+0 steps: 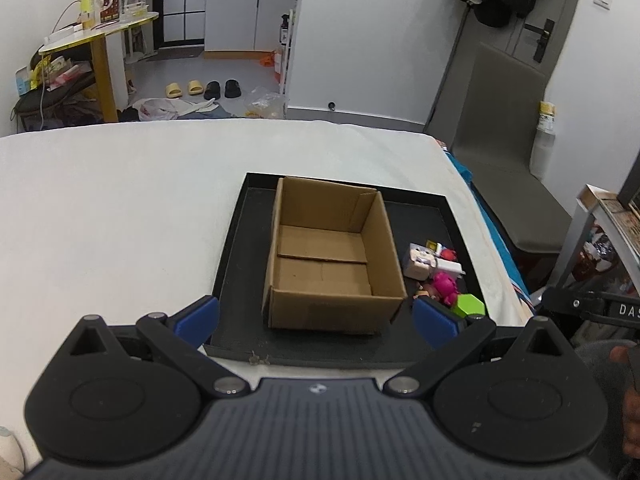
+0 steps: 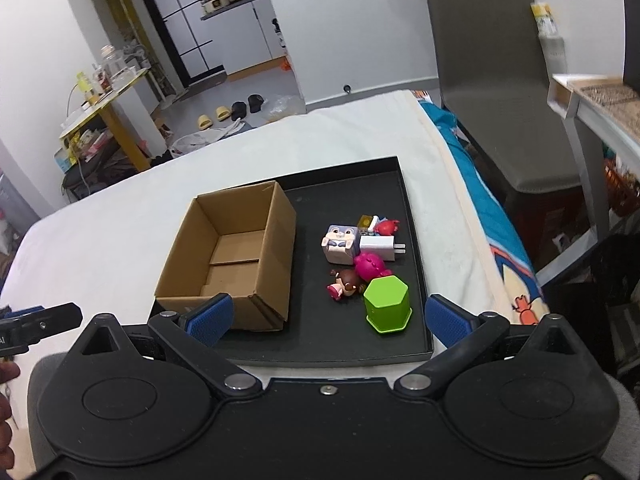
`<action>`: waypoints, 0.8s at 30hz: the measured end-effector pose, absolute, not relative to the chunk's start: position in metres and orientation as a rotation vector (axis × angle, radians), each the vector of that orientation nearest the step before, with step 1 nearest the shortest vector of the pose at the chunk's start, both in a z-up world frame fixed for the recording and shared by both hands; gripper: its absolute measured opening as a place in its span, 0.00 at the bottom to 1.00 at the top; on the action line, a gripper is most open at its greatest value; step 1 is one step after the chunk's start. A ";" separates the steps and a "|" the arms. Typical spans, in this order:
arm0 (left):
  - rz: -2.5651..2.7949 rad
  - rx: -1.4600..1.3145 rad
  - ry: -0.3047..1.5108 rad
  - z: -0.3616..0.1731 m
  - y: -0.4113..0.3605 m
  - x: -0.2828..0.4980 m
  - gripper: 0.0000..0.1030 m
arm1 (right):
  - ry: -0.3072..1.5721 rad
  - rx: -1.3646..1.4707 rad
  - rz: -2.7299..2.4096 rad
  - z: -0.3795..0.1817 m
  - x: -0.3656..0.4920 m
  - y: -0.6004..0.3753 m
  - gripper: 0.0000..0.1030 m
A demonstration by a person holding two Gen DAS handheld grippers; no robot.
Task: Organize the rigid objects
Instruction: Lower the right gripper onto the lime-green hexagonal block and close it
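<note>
Your right gripper [image 2: 328, 320] hovers with fingers spread wide and empty; the left gripper [image 1: 316, 318] is equally wide apart. Landmark: the empty cardboard box [image 2: 228, 256] on the black tray [image 2: 408, 208]. The toy pile lies right of it, green hexagonal block [image 2: 387, 304] nearest your right gripper.

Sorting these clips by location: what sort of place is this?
Probably a small lived-in flat: slippers on the floor, a kitchen cabinet through the doorway, and a cluttered side table.
</note>
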State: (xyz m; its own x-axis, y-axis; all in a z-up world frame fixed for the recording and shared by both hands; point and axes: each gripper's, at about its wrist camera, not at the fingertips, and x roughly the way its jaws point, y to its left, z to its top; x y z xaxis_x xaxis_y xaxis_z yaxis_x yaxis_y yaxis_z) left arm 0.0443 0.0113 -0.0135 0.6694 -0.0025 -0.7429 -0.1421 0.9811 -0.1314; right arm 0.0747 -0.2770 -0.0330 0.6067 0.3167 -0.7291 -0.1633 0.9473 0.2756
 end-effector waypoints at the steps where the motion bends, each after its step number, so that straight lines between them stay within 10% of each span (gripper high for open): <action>1: 0.084 -0.188 0.837 -0.016 0.012 0.047 0.99 | 0.883 0.194 0.273 -0.036 0.077 -0.277 1.00; 9: 0.120 -0.253 0.864 -0.038 0.029 0.070 0.99 | 0.927 0.286 0.235 -0.062 0.103 -0.282 0.99; 24: 0.134 -0.337 0.911 -0.073 0.047 0.107 0.98 | 1.071 0.435 0.169 -0.107 0.146 -0.286 0.64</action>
State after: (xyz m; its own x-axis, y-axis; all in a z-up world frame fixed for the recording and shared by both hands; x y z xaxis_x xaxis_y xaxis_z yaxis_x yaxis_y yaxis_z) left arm 0.1071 0.0466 -0.0726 0.6089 -0.0279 -0.7928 -0.2556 0.9392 -0.2293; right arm 0.1459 -0.2858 -0.1066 0.4759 0.3406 -0.8109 0.0749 0.9029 0.4233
